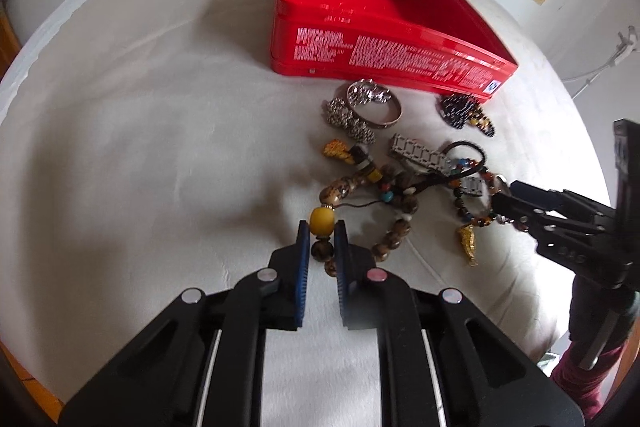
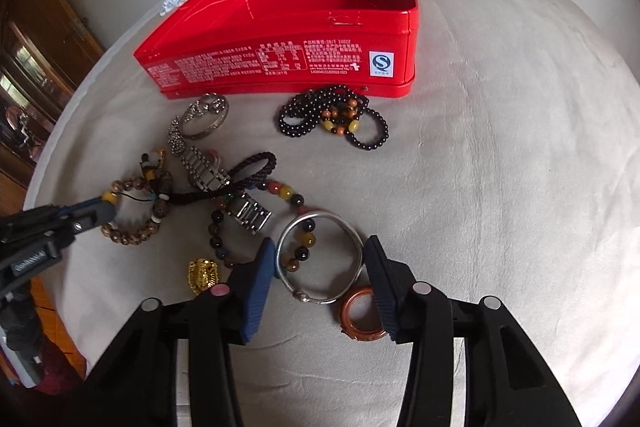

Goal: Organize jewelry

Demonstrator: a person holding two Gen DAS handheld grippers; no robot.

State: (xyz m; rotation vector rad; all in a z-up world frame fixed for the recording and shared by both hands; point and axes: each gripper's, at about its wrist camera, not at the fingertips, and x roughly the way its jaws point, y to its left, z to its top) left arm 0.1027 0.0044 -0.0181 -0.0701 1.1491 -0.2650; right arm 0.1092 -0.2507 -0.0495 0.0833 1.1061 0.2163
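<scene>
Silver bangle sits between right hand-held gripper fingers, seemingly touching
</scene>
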